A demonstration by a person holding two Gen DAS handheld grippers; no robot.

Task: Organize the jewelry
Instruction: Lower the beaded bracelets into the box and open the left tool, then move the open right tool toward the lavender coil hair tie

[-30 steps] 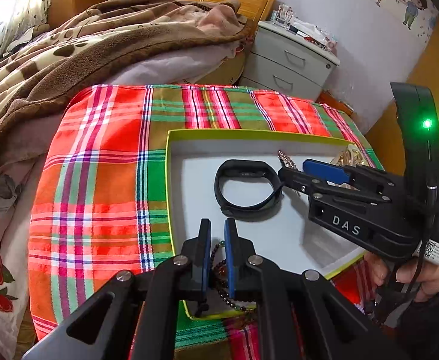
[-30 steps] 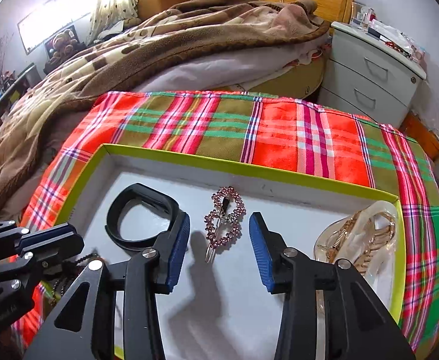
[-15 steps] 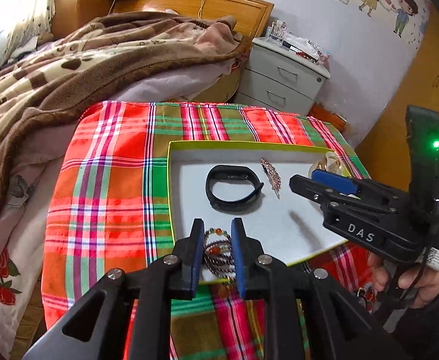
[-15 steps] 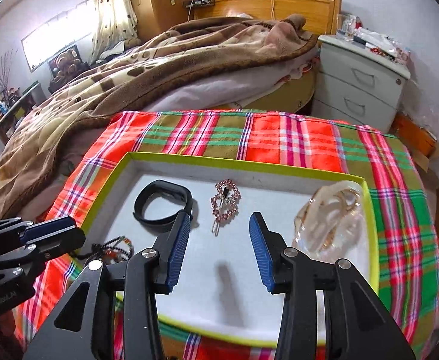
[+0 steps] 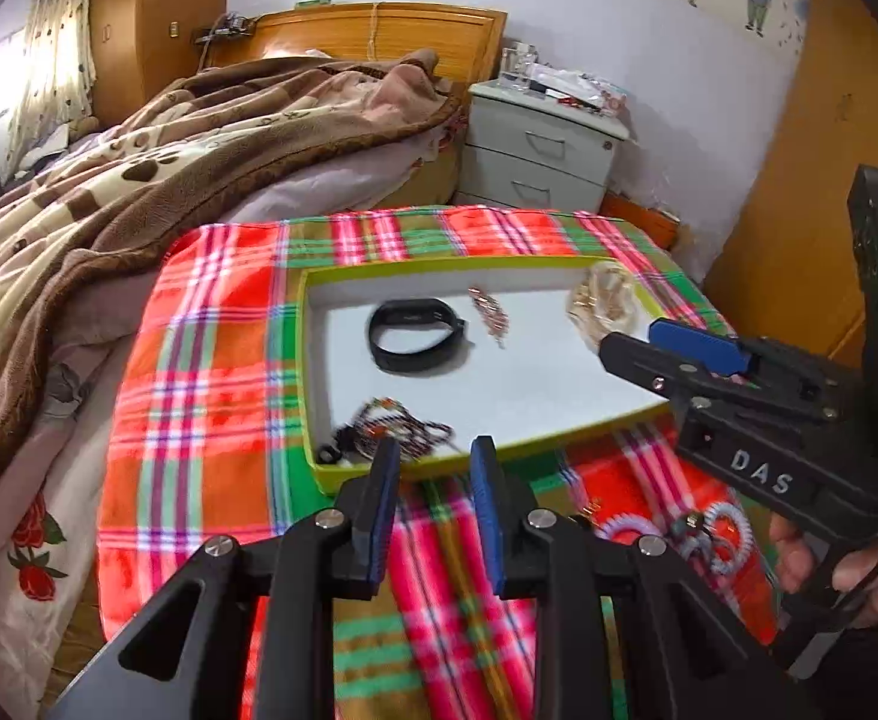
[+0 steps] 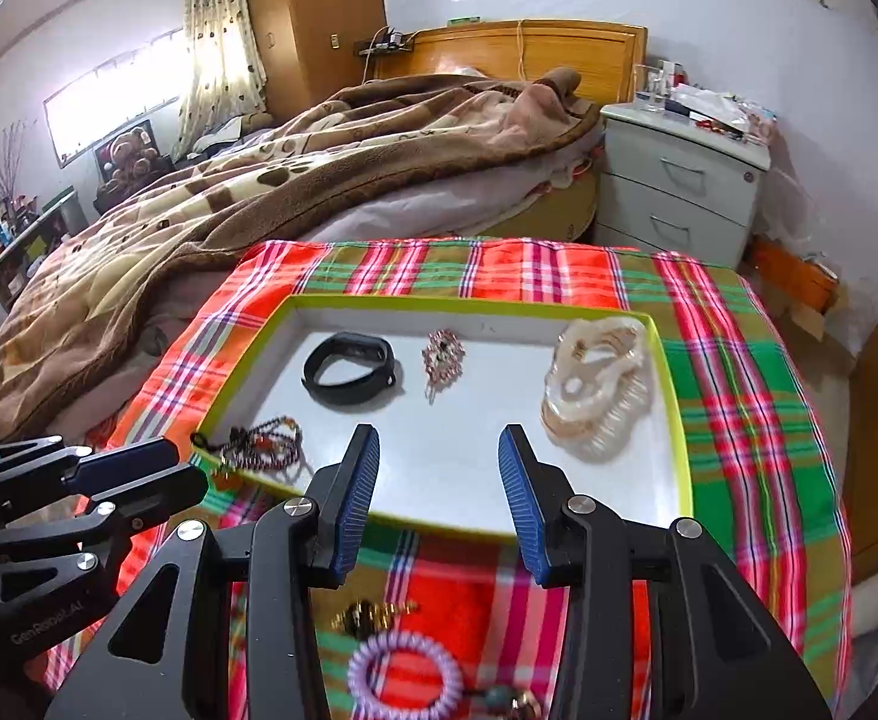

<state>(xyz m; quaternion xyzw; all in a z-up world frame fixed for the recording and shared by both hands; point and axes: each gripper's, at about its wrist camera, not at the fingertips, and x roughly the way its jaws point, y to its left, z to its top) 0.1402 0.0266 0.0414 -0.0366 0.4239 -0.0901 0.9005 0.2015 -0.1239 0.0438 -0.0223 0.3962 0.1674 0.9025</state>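
Green-rimmed white tray point(image 6: 673, 396): dark beaded bracelet point(image 6: 264, 450) in near-left corner; left gripper point(image 5: 432, 504) opening, empty; right gripper point(image 6: 439, 498) apart, empty.

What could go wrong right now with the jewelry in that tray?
The beaded bracelet lies at the tray's near corner, partly over the rim, so it may slip out onto the plaid cloth. The left gripper, jaws opening and empty, is close above it and could snag a strand.
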